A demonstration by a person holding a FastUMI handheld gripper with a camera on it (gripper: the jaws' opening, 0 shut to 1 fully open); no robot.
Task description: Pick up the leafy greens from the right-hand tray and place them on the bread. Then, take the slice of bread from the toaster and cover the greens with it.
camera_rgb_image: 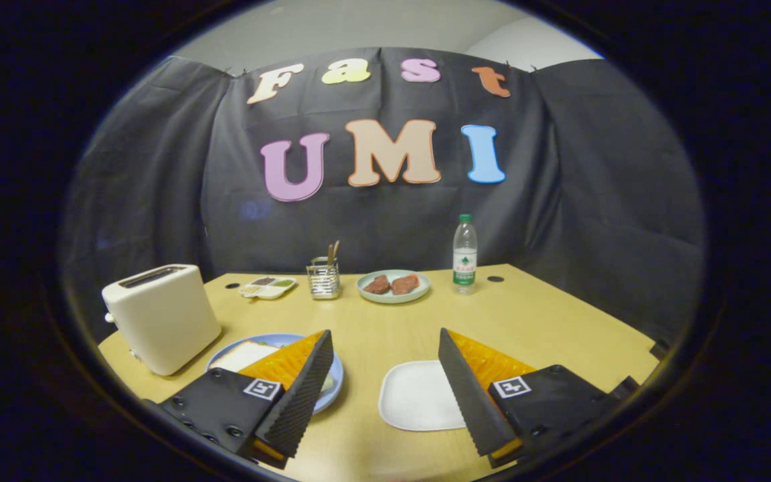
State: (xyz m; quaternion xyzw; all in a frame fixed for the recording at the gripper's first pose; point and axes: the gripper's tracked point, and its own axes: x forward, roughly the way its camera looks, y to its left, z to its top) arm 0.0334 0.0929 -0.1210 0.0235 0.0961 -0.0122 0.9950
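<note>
A yellow table (pixel 385 321) fills the booth floor of the scene, backed by the black cloth wall (pixel 593 201). On its left side stands a cream toaster (pixel 161 316), its slots on top; whether a slice sits inside cannot be told. The gripper (pixel 385 385) hangs over the near edge with its jaws spread wide, holding nothing. Near the left finger lies a blue plate (pixel 278 341) carrying bread (pixel 245 355), partly hidden behind that finger. Between the fingers, close to the right one, sits a white square tray (pixel 415 395), bare on the part that shows. At the far side stand a plate of meat (pixel 393 286), a water bottle (pixel 464 254), a wire holder (pixel 323 278) and a small sauce dish (pixel 267 286).
</note>
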